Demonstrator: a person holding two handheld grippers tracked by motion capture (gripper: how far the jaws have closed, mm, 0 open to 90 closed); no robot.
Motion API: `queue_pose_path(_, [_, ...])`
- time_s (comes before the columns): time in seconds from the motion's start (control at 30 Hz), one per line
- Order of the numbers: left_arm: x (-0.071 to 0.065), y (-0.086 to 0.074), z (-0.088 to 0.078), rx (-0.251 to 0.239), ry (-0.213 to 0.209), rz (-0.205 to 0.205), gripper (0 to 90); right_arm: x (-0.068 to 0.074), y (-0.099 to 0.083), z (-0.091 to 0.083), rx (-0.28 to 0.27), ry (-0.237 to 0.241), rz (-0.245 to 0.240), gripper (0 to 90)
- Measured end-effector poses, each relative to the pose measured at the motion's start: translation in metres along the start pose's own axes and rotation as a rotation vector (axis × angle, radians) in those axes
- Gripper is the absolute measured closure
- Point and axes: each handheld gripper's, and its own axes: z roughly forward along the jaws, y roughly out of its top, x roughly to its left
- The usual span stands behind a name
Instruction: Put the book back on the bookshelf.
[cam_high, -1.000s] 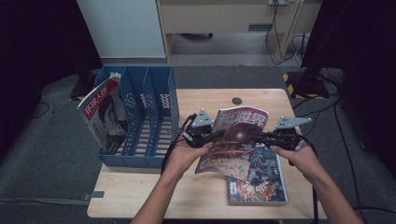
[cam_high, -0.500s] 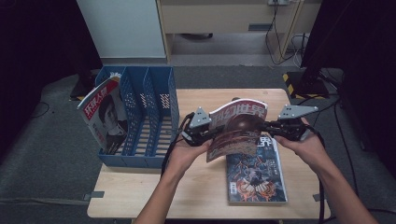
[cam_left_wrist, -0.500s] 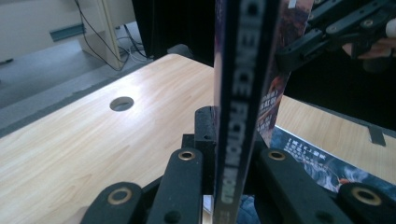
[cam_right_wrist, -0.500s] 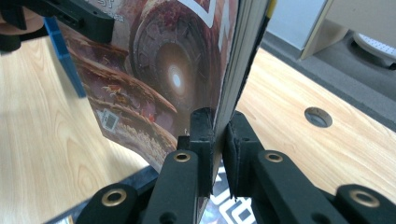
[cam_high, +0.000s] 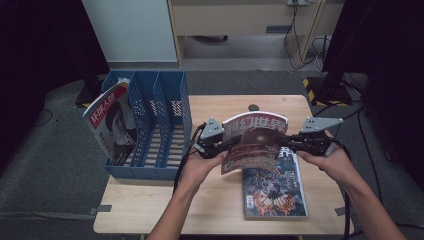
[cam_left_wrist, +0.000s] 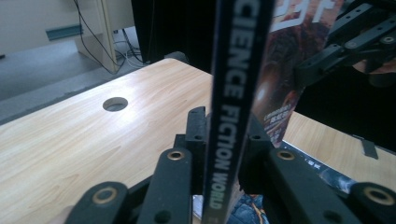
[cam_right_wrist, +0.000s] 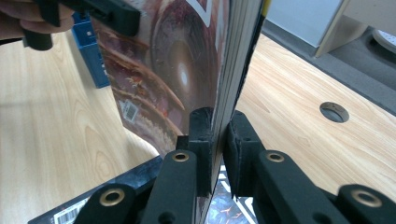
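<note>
The high view looks forward and down from above the person's side, taking in the whole surface (cam_high: 210, 200) from well back. The left gripper view sits close behind its own tongs (cam_left_wrist: 224, 140), facing across the surface toward a round hole (cam_left_wrist: 115, 103). The right gripper view, equally near its tongs (cam_right_wrist: 217, 133), faces the opposite way. All three share the raised magazine (cam_high: 255, 142) and that hole.

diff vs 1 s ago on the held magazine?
The held magazine went from lying tilted low over the table to standing nearly upright, raised clear of the second magazine beneath it. The left tool grips its spine side and the right tool its open edge, both clamped as before. Unchanged: the second magazine flat on the table, the blue file rack, the magazine in its left slot.
</note>
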Motion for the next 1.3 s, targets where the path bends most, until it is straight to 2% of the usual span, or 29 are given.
queue_pose_path(0.1, [-0.002, -0.002, 0.0, -0.013, -0.008, 0.026, 83.4, 0.001, -0.002, 0.001, -0.001, 0.009, -0.006, 73.1])
queue_pose_path(0.2, [-0.002, -0.002, -0.001, -0.014, -0.018, 0.03, 83.6, -0.001, -0.003, 0.002, -0.009, 0.019, 0.0, 68.4])
queue_pose_path(0.27, [-0.003, -0.002, -0.002, -0.017, -0.026, 0.045, 83.7, -0.002, -0.004, 0.003, -0.006, 0.011, -0.001, 65.8])
queue_pose_path(0.4, [-0.005, -0.003, -0.003, -0.019, -0.036, 0.05, 83.8, -0.006, -0.005, 0.006, -0.001, 0.005, 0.009, 63.9])
queue_pose_path(0.63, [-0.007, -0.006, -0.006, -0.026, -0.06, 0.069, 84.0, -0.012, -0.009, 0.015, 0.022, -0.011, -0.002, 53.9])
queue_pose_path(0.83, [-0.008, -0.007, -0.006, -0.031, -0.077, 0.08, 84.0, -0.017, -0.014, 0.031, 0.071, -0.025, -0.04, 38.4])
queue_pose_path(1.03, [-0.008, -0.008, -0.007, -0.036, -0.088, 0.08, 83.9, -0.025, -0.015, 0.046, 0.086, -0.002, -0.051, 24.8])
queue_pose_path(1.13, [-0.008, -0.008, -0.007, -0.036, -0.094, 0.083, 83.9, -0.024, -0.011, 0.051, 0.092, 0.012, -0.067, 22.9])
queue_pose_path(1.23, [-0.008, -0.008, -0.008, -0.037, -0.098, 0.082, 83.9, -0.024, -0.008, 0.053, 0.08, 0.038, -0.071, 25.3])
queue_pose_path(1.3, [-0.008, -0.009, -0.008, -0.038, -0.101, 0.082, 83.9, -0.023, -0.007, 0.053, 0.07, 0.051, -0.084, 38.9])
